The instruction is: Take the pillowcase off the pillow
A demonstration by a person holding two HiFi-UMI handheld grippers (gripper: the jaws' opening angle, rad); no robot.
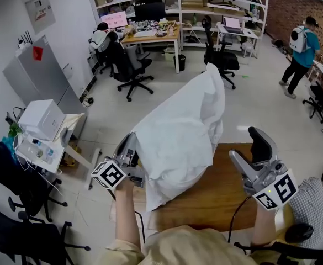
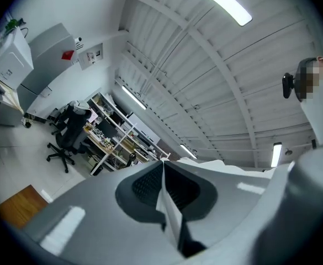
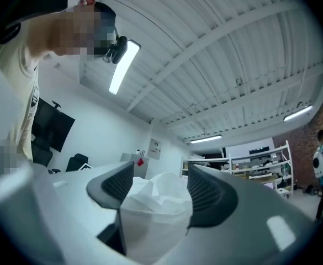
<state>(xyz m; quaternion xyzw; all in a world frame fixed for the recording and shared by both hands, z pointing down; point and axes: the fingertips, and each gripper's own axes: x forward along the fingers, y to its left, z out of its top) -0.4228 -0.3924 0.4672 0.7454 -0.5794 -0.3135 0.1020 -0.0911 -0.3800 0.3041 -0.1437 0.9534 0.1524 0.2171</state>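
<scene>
Left gripper [image 1: 131, 150] is clamped on a thin fold of the pillowcase [image 1: 178, 131] at its lower left edge. The cased pillow stands tilted over the wooden surface [image 1: 216, 197]. Right gripper [image 1: 245, 144] sits just to its right, jaws apart, gripping nothing.

White pillowcase [image 1: 178, 137], rumpled, raised upright, peaked top

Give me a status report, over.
Left gripper shut on pillowcase edge. Right gripper open, beside pillow. Pillow still cased, raised over table. Nothing blocking.

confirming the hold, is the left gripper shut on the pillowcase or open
Shut: the left gripper has its fingers together, pinching a fold of the white fabric pillowcase.
</scene>
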